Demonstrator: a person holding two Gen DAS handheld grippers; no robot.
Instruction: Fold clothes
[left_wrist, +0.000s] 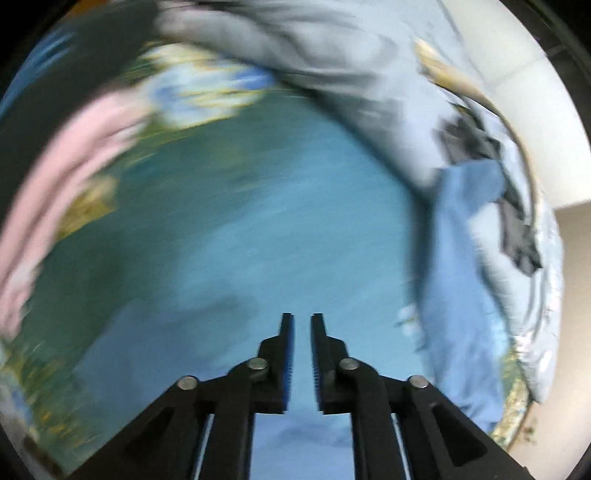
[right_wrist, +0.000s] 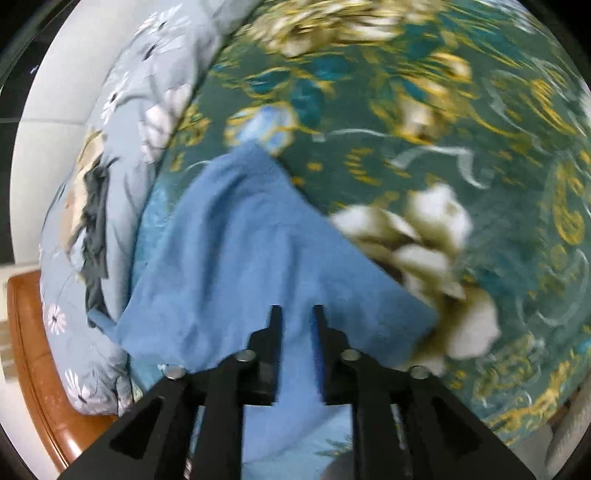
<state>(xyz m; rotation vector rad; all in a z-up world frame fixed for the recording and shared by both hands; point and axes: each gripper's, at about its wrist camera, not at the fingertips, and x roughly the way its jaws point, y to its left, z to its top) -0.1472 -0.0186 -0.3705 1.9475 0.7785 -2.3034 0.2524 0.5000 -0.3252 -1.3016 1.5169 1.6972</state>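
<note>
A light blue garment (right_wrist: 236, 266) lies on the green flowered bedspread (right_wrist: 480, 147). In the left wrist view it fills the middle (left_wrist: 288, 229), blurred by motion, with a bluer fold (left_wrist: 461, 277) at the right. My left gripper (left_wrist: 303, 321) hangs over the garment, its jaws a narrow gap apart, nothing seen between them. My right gripper (right_wrist: 297, 314) is over the garment's near part, jaws a little apart, with blue cloth showing in the gap; I cannot tell if it grips it.
A pink garment (left_wrist: 62, 177) and a grey garment (left_wrist: 295, 48) lie at the left and top of the left wrist view. A pale blue flowered pillow (right_wrist: 122, 147) with a dark cloth (right_wrist: 96, 229) sits by the wooden bed frame (right_wrist: 33, 350).
</note>
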